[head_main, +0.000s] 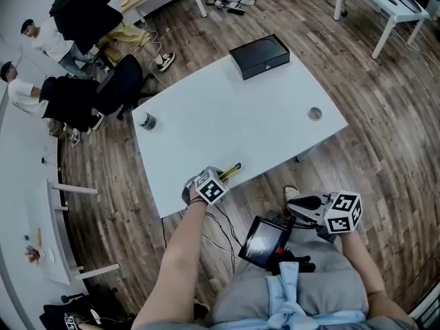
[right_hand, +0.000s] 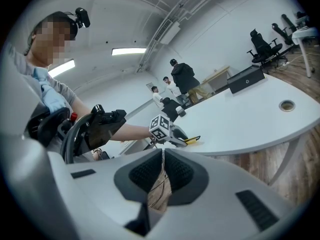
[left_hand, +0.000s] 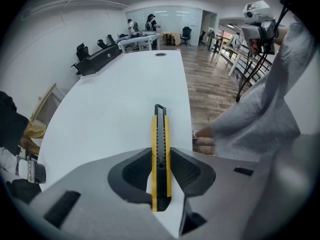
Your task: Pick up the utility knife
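Observation:
The utility knife [left_hand: 161,134] is yellow with a black slider and sits lengthwise between the jaws of my left gripper [left_hand: 161,156], whose pads press on both its sides. In the head view the utility knife [head_main: 232,171] sticks out of the left gripper [head_main: 221,178] at the front edge of the white table [head_main: 227,108]. I cannot tell if it is lifted off the surface. My right gripper [head_main: 297,203] hangs off the table over the person's lap, its jaws together on nothing [right_hand: 163,154]. From there I see the knife [right_hand: 193,140] beside the left gripper's marker cube [right_hand: 160,127].
A black box [head_main: 259,56] stands at the table's far edge. A small dark can [head_main: 147,121] is at the left edge and a round cable hole [head_main: 315,113] at the right. A tablet-like device [head_main: 263,241] lies on the person's lap. Seated people and office chairs [head_main: 117,88] are at left.

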Motion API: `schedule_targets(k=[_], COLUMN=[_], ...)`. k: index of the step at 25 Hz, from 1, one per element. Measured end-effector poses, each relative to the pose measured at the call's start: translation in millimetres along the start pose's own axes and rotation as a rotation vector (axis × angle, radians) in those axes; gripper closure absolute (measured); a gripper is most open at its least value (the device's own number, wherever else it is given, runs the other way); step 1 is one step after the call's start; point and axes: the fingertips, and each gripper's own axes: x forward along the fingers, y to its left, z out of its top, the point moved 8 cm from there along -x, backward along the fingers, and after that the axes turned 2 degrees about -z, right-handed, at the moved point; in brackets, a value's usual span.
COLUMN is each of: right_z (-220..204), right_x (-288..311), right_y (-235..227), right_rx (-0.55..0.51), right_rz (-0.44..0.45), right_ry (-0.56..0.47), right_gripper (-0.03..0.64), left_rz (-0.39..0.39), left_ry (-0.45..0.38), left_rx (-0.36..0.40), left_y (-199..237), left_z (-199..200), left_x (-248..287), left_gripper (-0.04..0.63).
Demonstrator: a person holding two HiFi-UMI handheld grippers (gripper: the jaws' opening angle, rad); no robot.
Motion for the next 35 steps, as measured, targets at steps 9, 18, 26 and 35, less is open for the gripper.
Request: schedule_targets(k=[9, 18, 26, 35], right_z=[-0.4, 0.5, -0.7, -1.0], right_x=[4.3, 16.7, 22.1, 29.5], right_y=[3.1, 15.6, 21.5, 31.5], right_rx=[-0.007, -0.027, -0.041, -0.066], right_rz=[0.011, 0.032, 0.048, 0.074], right_ry=[0.000, 0.019, 0.030, 0.040], right_gripper=[0.588, 0.588, 0.588, 0.588], left_rz=[0.032, 0.119, 0.188, 0.200], left_ry=[-0.222, -0.575, -0.830, -0.933], left_rx=[-0.104, -0.251, -0.260, -0.223], left_y=[0.0, 2.1, -17.3, -49.5], left_z=[29.7, 49.8, 60.6, 64.7], left_x=[-25.5, -68.7, -106.9, -139.2], left_gripper=[0.471, 0.471, 0.471, 0.471])
